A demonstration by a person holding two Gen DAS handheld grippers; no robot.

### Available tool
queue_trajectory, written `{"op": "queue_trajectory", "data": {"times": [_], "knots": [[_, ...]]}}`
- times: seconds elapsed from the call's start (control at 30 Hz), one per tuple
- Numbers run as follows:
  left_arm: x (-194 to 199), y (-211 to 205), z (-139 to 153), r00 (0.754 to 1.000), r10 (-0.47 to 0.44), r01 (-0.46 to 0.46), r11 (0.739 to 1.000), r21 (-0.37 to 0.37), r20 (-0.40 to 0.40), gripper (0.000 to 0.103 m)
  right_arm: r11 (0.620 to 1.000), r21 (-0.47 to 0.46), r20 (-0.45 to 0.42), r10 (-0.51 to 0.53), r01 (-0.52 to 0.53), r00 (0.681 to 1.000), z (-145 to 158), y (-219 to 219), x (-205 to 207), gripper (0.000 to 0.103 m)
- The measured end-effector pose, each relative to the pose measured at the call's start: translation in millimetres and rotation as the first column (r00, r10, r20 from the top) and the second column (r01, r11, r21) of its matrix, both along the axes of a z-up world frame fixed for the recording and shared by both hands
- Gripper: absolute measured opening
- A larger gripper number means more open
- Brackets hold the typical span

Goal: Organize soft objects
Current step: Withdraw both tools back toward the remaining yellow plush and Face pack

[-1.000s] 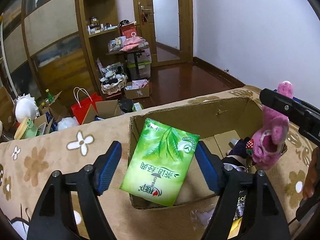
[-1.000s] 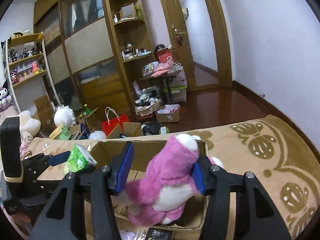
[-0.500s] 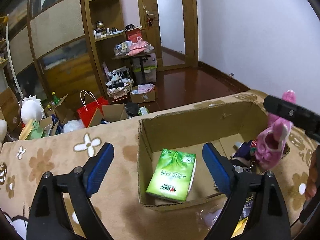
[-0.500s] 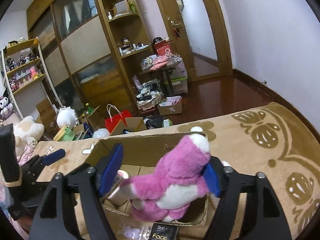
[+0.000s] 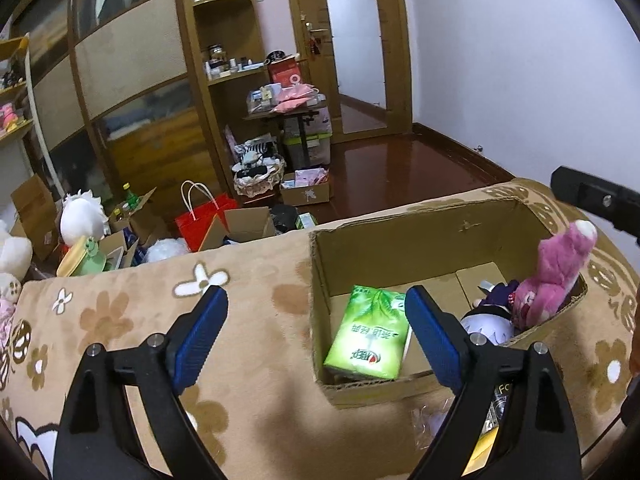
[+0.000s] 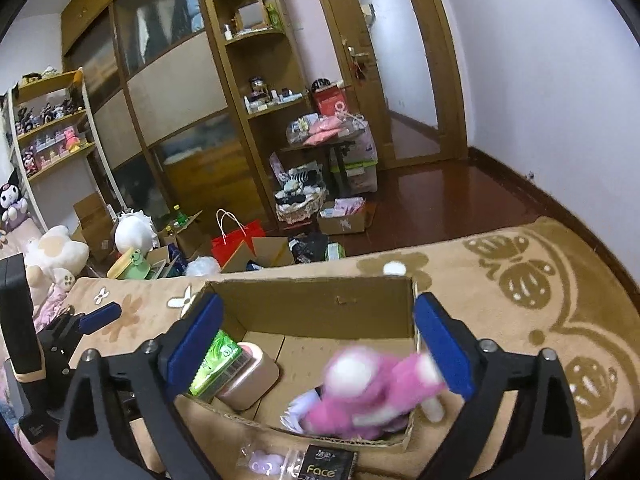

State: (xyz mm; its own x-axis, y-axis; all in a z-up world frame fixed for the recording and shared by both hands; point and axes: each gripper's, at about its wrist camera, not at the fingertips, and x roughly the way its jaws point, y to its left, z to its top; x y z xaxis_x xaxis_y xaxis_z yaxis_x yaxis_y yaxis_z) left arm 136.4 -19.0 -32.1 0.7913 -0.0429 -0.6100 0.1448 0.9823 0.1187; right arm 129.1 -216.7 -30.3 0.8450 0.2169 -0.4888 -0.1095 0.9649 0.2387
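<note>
1. Beige blanket [image 5: 248, 344] with brown and white flowers covers the surface that carries everything, with a cluttered room beyond its far edge.
2. Nearest in the left wrist view, the left tongs [image 5: 316, 328] stand wide apart with nothing between the blue pads, over the blanket and the near left corner of a cardboard box [image 5: 320, 280].
3. The right tongs [image 6: 316, 344] are also spread apart and empty, above the same box [image 6: 312, 304].
4. Just outside the box's near wall lie a black packet marked "Face" [image 6: 326, 466] and a small clear bag with something purple in it [image 6: 264, 460].
5. Inside the box, at its left end, a green tissue pack [image 5: 370, 334] lies flat on the cardboard floor; the right wrist view shows it [image 6: 218, 362] leaning beside a pale pink roll [image 6: 252, 376].
6. At the right end of the box a pink plush toy [image 5: 556, 276] lies against the wall, its head above the rim, touching a white and dark doll [image 5: 490, 320]. In the right wrist view the plush toy [image 6: 368, 396] is blurred and clear of both pads.
7. Past the blanket's far edge, on the floor, sit a red paper bag [image 5: 202, 220], open cartons and white plush toys.
8. Farthest back stand wooden shelves [image 5: 224, 32] and a wooden door [image 5: 352, 48].
</note>
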Motion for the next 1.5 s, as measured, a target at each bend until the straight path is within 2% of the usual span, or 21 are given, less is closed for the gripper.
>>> {"op": "queue_trajectory", "data": {"times": [0.3,0.77,1.1,1.5], "knots": [[-15,15,5,0.999,0.029,-0.029,0.999,-0.026,-0.017,0.089,0.999,-0.018,-0.02,-0.033,0.032,0.999,12,0,-12,0.101],[-58,13,12,0.997,0.01,-0.01,1.0,-0.003,-0.075,0.089,0.999,-0.002,-0.059,-0.053,0.053,0.997,10,-4,-60,0.103],[-80,21,10,0.987,0.008,-0.013,1.0,-0.028,-0.158,0.089,0.999,-0.016,-0.083,-0.036,0.035,0.996,8,10,-91,0.103],[-89,18,-7,0.967,-0.019,0.004,0.998,-0.058,-0.254,0.089,1.0,-0.031,-0.185,-0.002,-0.004,0.983,-14,30,-115,0.103]]}}
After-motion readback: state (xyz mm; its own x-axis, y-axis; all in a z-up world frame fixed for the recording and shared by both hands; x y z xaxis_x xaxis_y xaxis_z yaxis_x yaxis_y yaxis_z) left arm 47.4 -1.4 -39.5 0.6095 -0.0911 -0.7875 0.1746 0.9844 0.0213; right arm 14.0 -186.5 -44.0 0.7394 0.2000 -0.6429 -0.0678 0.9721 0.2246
